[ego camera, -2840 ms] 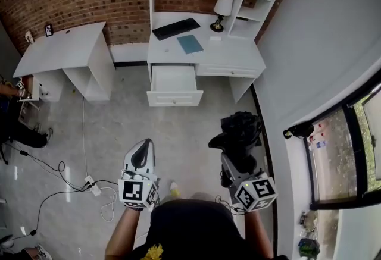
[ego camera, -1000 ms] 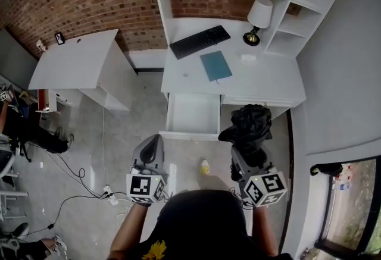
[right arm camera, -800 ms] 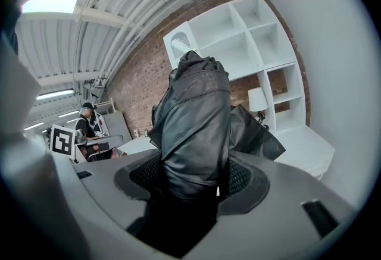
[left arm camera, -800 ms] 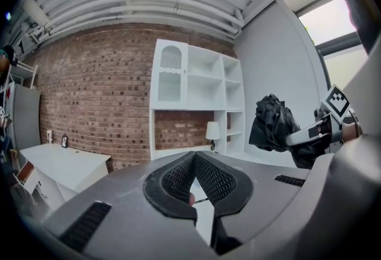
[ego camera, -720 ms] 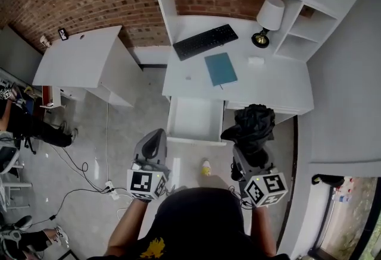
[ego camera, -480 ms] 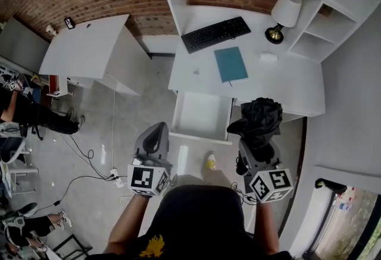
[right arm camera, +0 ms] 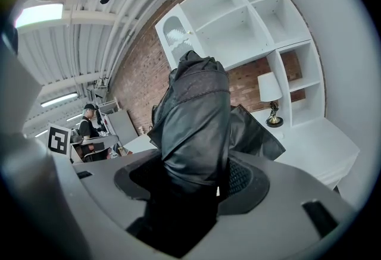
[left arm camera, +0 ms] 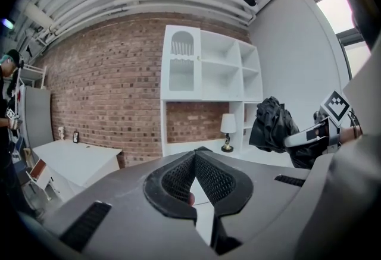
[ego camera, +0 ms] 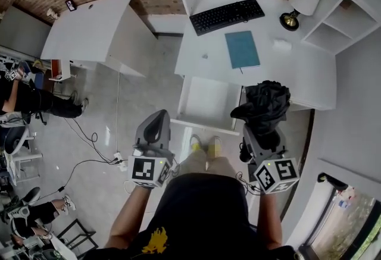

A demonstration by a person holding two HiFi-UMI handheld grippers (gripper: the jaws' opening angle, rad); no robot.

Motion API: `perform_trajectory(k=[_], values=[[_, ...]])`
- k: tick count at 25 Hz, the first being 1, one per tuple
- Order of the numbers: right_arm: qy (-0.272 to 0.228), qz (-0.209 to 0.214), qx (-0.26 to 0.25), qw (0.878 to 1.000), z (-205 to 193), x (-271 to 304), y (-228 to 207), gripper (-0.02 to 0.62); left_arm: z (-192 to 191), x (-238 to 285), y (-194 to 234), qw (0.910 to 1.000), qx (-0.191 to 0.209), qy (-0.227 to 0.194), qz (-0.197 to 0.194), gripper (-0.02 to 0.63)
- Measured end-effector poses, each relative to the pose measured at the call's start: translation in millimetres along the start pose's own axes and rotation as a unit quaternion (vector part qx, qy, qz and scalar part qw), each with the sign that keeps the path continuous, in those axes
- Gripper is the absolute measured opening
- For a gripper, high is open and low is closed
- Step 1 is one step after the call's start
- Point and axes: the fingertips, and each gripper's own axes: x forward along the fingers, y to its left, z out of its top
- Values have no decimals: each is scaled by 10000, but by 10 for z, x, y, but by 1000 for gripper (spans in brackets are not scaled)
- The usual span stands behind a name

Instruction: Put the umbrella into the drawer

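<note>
item: folded black umbrella (ego camera: 266, 104), bunched fabric uppermost, clamped between the jaws of right tool (ego camera: 262, 129); carried in the air near the right front corner of the drawer (ego camera: 208, 101), not yet over its opening.
left tool (ego camera: 157, 119): jaws together, nothing between them, held near the drawer's left front corner.
drawer: pulled out from under the white worktop (ego camera: 297, 68), interior bare as far as seen.
on worktop: keyboard (ego camera: 227, 15), blue notebook (ego camera: 242, 49), lamp (ego camera: 302, 0).
status, judged: pick-up done, drawer open, approach nearly done.
outstanding: bring umbrella over the opening, lower it in, release; possibly push drawer shut afterwards.
</note>
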Motion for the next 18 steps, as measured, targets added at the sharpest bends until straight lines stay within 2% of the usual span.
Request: perform_trajectory(k=[10, 14, 18], values=[[51, -173, -268, 9995, 39, 81, 72, 261, 64, 167, 81, 9993, -219, -239, -160, 17], [131, -146, -291, 9994, -45, 166, 118, 261, -93, 182, 167, 9997, -76, -104, -184, 17], [133, -81, -344, 9993, -78, 300, 121, 261, -234, 288, 199, 9994, -201, -161, -221, 17]])
